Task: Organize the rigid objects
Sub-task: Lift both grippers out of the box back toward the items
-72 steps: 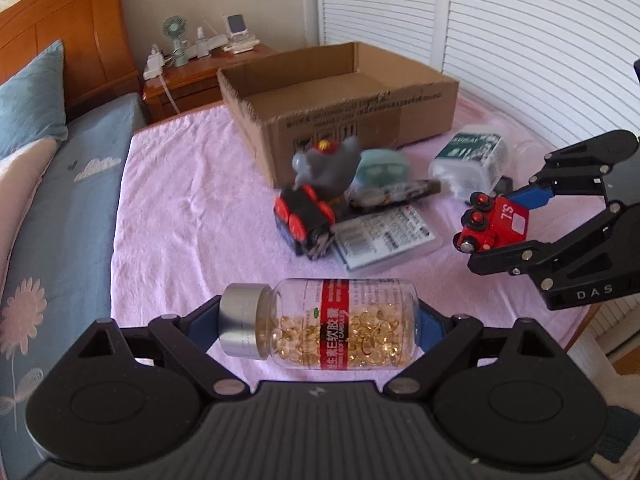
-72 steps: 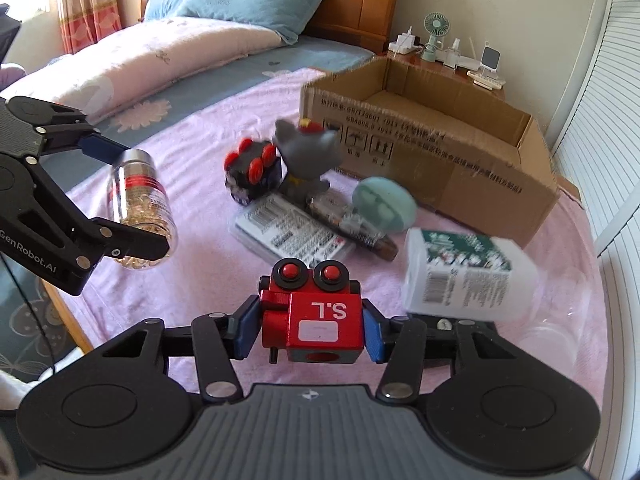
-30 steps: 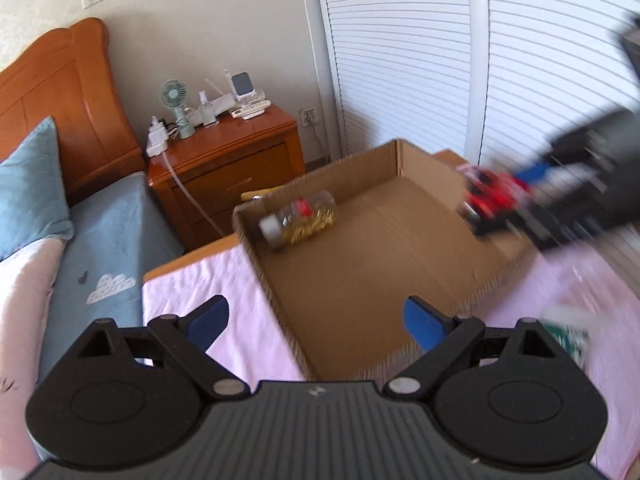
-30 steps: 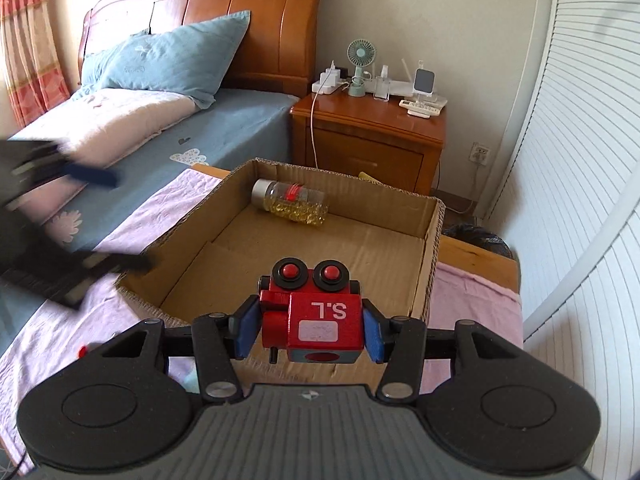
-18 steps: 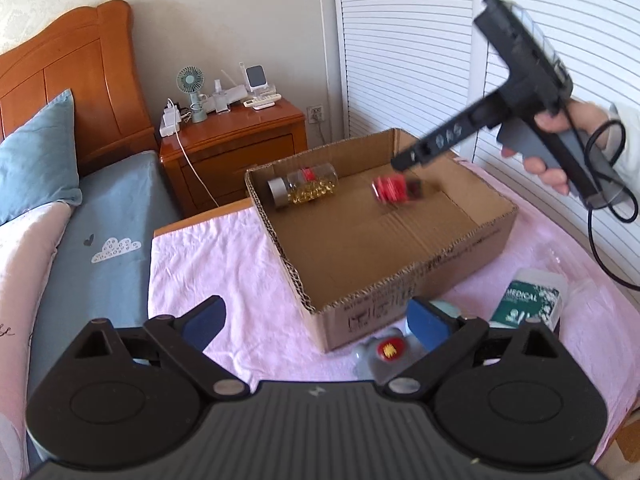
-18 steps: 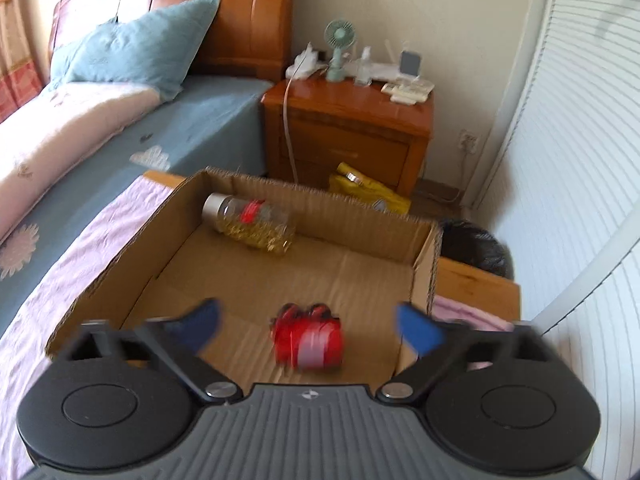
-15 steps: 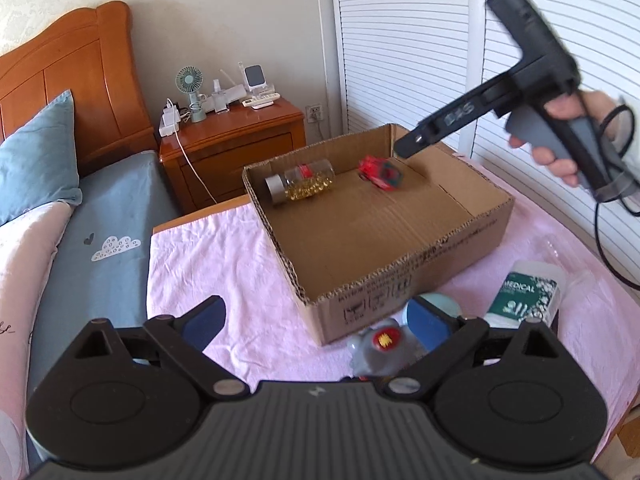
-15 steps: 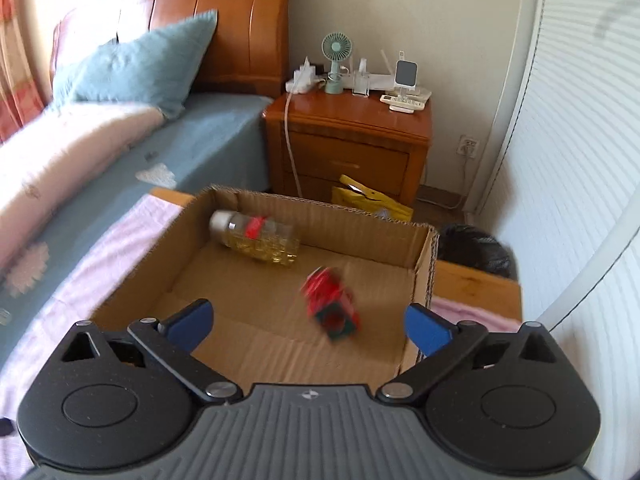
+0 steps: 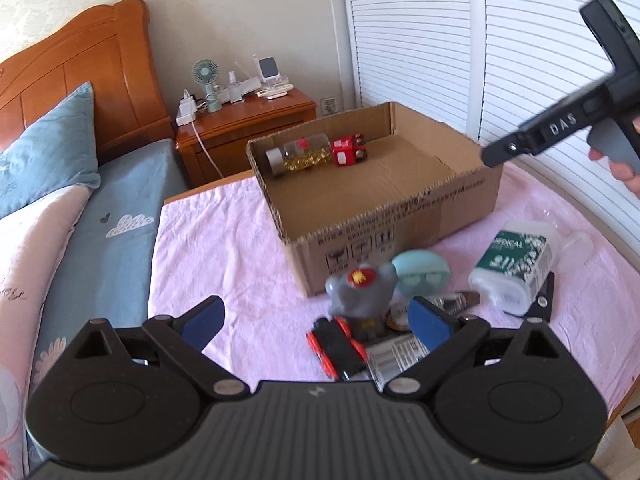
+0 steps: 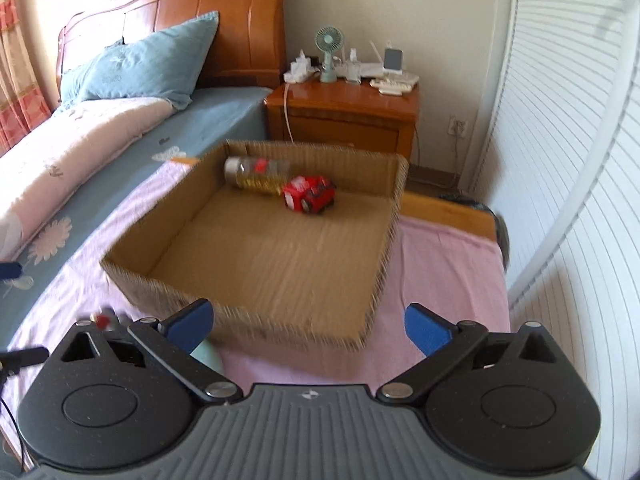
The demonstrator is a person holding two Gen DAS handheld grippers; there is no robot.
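Observation:
An open cardboard box [image 9: 400, 220] [image 10: 256, 304] stands on the pink cloth. At its far wall lie a clear capsule bottle [image 9: 300, 156] [image 10: 256, 174] and a red toy train [image 9: 348, 152] [image 10: 310, 194], side by side. My left gripper [image 9: 316, 320] is open and empty, above a grey toy figure [image 9: 360, 292] and a black-and-red toy car [image 9: 338, 346]. My right gripper [image 10: 310, 326] is open and empty, in front of the box's near wall; its body shows in the left wrist view [image 9: 560, 124].
In front of the box lie a teal round toy [image 9: 422, 272], a white bottle with a green label [image 9: 516, 260], a printed flat pack [image 9: 394, 354] and a black clip [image 9: 540, 298]. A wooden nightstand [image 10: 344, 116] with a small fan stands behind. The bed lies to the left.
Both grippers let go of their loads into the box: the bottle first, then the train, which tumbled to rest beside the bottle. Both grippers have since pulled back from the box.

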